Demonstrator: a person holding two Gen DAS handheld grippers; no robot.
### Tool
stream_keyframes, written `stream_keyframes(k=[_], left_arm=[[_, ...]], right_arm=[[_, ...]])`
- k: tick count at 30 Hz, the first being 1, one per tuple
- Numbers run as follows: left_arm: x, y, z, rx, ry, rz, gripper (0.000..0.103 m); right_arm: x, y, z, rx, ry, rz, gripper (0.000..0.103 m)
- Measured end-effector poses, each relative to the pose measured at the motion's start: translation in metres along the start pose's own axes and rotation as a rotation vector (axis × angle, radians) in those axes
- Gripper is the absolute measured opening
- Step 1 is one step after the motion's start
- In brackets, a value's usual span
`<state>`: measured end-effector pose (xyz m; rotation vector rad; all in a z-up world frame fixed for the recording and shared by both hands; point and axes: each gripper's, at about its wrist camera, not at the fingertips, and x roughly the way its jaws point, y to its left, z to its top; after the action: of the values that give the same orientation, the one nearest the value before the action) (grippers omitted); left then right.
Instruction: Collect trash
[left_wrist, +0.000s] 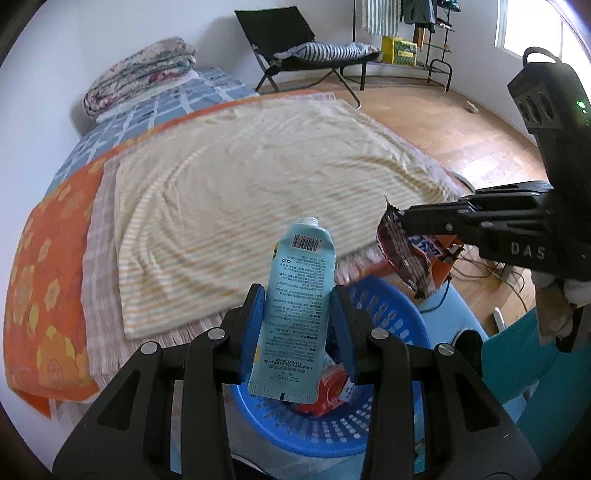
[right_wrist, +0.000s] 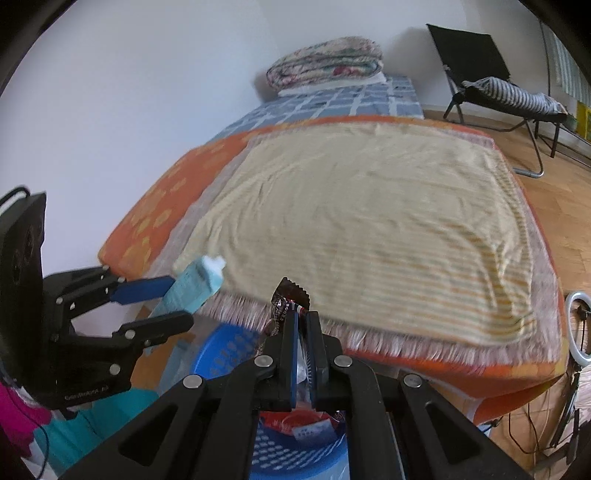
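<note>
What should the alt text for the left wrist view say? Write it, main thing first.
The left gripper clamps a pale blue tube above a blue basket that holds red packaging. To the right, the right gripper pinches a dark wrapper over the same basket. Behind lies a bed under a striped yellow blanket.

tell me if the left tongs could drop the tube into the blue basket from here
Probably yes: the left tongs hold the pale blue plastic tube right above the perforated blue plastic basket, whose opening looks uncovered. The right tongs with the dark crinkled wrapper sit off to one side.
</note>
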<state>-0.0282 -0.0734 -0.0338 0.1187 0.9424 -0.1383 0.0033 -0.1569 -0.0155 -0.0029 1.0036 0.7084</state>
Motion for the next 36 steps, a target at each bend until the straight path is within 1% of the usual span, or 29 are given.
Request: stream_keyframes(k=[4,12,18,20,21,29,30,31,32,33,35,36], left_arm=[[0.009,0.003,-0.014,-0.003,0.033,0.007,0.037],[0.032,0.008,-0.039,-0.011,0.124,0.013,0.038],[0.046,0.005,-0.052,-0.001,0.174,0.026,0.038],[0.048,0.004,-0.054,0.003,0.180,0.032,0.038],[0.048,0.005,-0.054,0.004,0.180,0.032,0.038],[0.051,0.005,-0.054,0.006,0.187,0.042,0.039],[0.051,0.005,-0.053,0.007,0.187,0.043,0.040],[0.050,0.005,-0.053,0.009,0.187,0.044,0.048],[0.050,0.005,-0.053,0.010,0.183,0.046,0.051],[0.050,0.005,-0.053,0.011,0.180,0.050,0.052],[0.049,0.004,-0.054,0.015,0.178,0.054,0.053],[0.049,0.005,-0.054,0.014,0.177,0.055,0.053]], right_arm=[[0.011,0.002,-0.012,-0.004,0.036,0.001,0.002],[0.029,0.008,-0.032,-0.016,0.100,-0.006,0.002],[0.041,0.011,-0.042,-0.018,0.142,-0.004,0.007],[0.042,0.011,-0.044,-0.017,0.147,-0.009,0.014],[0.043,0.011,-0.044,-0.015,0.149,-0.010,0.020],[0.043,0.005,-0.046,0.000,0.150,-0.024,0.027],[0.042,0.004,-0.046,0.001,0.151,-0.026,0.027],[0.042,0.003,-0.046,0.002,0.152,-0.028,0.028],[0.042,0.002,-0.046,0.004,0.154,-0.031,0.029],[0.042,0.002,-0.046,0.006,0.154,-0.036,0.032],[0.042,0.000,-0.047,0.008,0.152,-0.048,0.039],[0.041,0.000,-0.047,0.009,0.150,-0.054,0.045]])
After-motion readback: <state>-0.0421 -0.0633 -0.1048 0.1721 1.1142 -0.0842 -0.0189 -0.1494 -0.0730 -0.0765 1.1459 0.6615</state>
